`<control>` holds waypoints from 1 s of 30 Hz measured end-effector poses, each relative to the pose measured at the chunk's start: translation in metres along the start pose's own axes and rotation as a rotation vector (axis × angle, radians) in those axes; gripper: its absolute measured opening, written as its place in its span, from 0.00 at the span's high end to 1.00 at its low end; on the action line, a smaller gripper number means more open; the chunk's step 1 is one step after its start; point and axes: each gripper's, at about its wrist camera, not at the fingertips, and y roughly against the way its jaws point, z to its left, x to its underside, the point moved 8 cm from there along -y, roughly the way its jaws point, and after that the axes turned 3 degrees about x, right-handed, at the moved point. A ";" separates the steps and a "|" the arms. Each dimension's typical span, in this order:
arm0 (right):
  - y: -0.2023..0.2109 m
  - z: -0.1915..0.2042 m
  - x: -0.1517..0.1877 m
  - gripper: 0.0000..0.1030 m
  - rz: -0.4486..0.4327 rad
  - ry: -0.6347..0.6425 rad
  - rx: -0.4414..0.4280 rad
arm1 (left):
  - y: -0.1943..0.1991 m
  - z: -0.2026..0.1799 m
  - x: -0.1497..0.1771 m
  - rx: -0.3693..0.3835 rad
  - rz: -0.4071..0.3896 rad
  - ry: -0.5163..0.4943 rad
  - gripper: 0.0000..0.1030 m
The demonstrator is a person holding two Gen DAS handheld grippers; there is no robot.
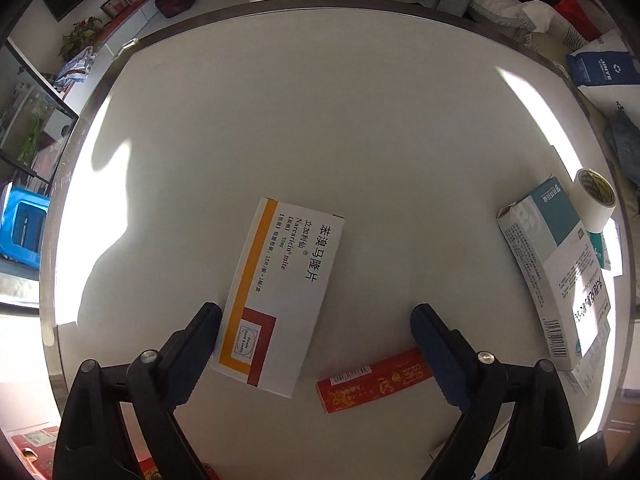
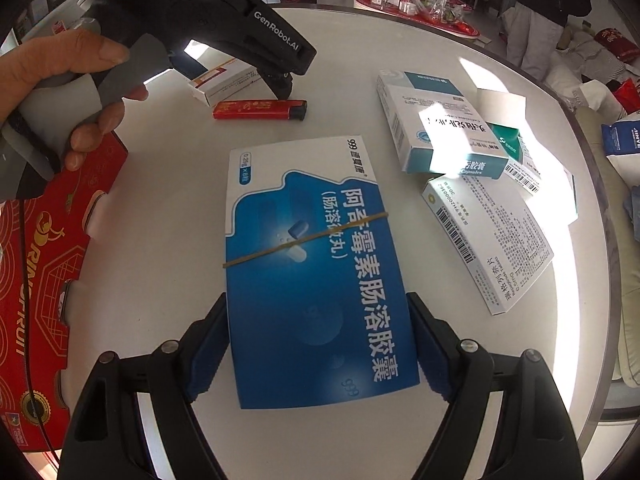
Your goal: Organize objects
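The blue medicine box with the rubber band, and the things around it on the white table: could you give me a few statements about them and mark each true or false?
1. A rubber band runs across the blue box. True.
2. The right claw has the blue box between its fingers. True.
3. The red lighter lies on top of the blue box. False: it lies on the table, farther away, beside the white box with the orange stripe.
4. The left claw is shut on the lighter. False: its fingers stand wide apart over the orange-striped box and the lighter.
5. The roll of tape stands by the table's edge, next to a teal and white box. True.
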 end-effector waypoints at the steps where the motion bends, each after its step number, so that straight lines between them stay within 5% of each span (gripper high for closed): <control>1: 0.000 -0.001 0.001 0.22 0.000 0.000 -0.003 | 0.002 -0.001 0.000 0.000 -0.011 -0.007 0.09; 5: 0.002 -0.002 0.002 0.25 -0.009 -0.022 -0.045 | 0.014 -0.013 0.002 0.010 -0.037 -0.062 0.58; 12: 0.018 -0.018 0.009 0.26 -0.026 -0.226 -0.288 | 0.030 -0.021 0.016 0.057 -0.099 -0.017 0.58; 20: 0.056 -0.049 0.037 0.26 -0.079 -0.529 -0.626 | 0.125 -0.048 0.034 0.220 -0.280 -0.010 0.58; 26: 0.071 -0.064 0.071 0.26 -0.084 -0.781 -0.901 | 0.178 -0.066 0.096 0.415 -0.335 0.037 0.58; 30: 0.080 -0.065 0.097 0.26 -0.105 -0.920 -1.077 | 0.215 -0.069 0.141 0.469 -0.424 0.069 0.58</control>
